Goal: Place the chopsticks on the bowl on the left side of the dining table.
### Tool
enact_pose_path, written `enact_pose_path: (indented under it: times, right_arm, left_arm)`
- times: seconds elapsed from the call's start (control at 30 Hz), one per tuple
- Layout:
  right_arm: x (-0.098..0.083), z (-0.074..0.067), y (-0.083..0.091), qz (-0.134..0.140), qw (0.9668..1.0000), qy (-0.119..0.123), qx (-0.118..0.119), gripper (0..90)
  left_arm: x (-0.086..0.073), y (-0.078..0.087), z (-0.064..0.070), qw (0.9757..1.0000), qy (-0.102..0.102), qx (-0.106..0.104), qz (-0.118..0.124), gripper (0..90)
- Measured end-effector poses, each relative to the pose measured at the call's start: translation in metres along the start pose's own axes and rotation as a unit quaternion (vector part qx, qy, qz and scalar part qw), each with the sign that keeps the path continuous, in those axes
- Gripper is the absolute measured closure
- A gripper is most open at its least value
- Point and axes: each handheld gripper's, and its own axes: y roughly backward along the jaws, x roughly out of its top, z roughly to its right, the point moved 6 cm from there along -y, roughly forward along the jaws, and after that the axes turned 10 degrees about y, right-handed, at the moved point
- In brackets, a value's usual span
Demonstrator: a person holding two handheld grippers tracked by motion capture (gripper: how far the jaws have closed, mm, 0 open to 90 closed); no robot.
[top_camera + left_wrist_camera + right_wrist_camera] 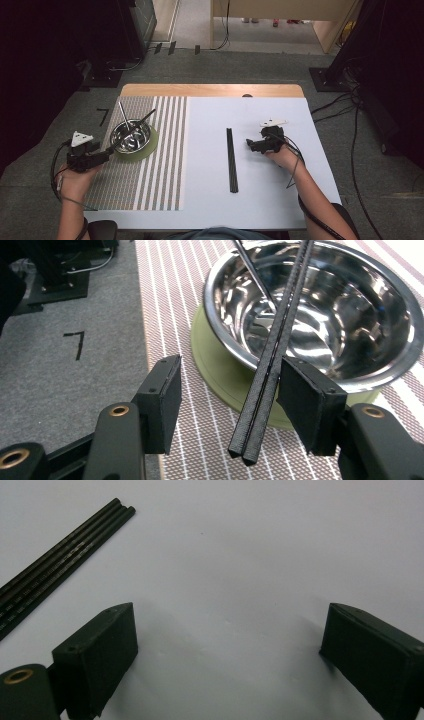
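The left gripper (227, 400) stands open, a black chopstick pair (272, 360) leaning against one pad and running toward twelve o'clock into the steel bowl (350, 325). The right gripper (227, 645) hangs open above the bare surface (240, 545), more chopsticks (60, 555) at its ten o'clock.

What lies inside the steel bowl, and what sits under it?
Inside the steel bowl lean a pair of black chopsticks and a thin metal utensil. Under it sits a green coaster; the bowl covers the coaster's middle.
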Motion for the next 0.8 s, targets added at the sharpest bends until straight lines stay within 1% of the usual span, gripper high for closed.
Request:
enact_pose_path:
  times: [0.17,0.33,0.5,0.63,0.67,0.7,0.8]
  right_arm:
    - [0.0,0.0,0.0,0.0,1.0,0.001,0.0,7.4]
    - [0.0,0.0,0.0,0.0,1.0,0.0,0.0,7.4]
    - [0.0,0.0,0.0,0.0,1.0,0.0,0.0,7.4]
    - [0.0,0.0,0.0,0.0,1.0,0.0,0.0,7.4]
    - [0.0,0.0,0.0,0.0,1.0,0.0,0.0,7.4]
    - [0.0,0.0,0.0,0.0,1.0,0.0,0.0,7.4]
    - [0.0,0.0,0.0,0.0,1.0,0.001,0.0,7.4]
  left_arm:
    - [0.002,-0.003,-0.008,0.9998,0.019,0.001,0.006,43.5]
    - [0.004,-0.004,-0.011,0.9995,0.03,0.001,0.013,44.3]
    - [0.006,-0.005,-0.009,0.9995,0.027,-0.002,0.017,49.8]
    - [0.01,0.0,-0.005,0.9993,0.024,-0.005,0.027,52.1]
    - [0.012,0.001,-0.003,0.9991,0.027,-0.006,0.031,53.3]
    - [0.013,0.002,-0.002,0.9991,0.027,-0.008,0.033,56.5]
    - [0.017,0.003,0.002,0.999,0.026,-0.007,0.036,60.3]
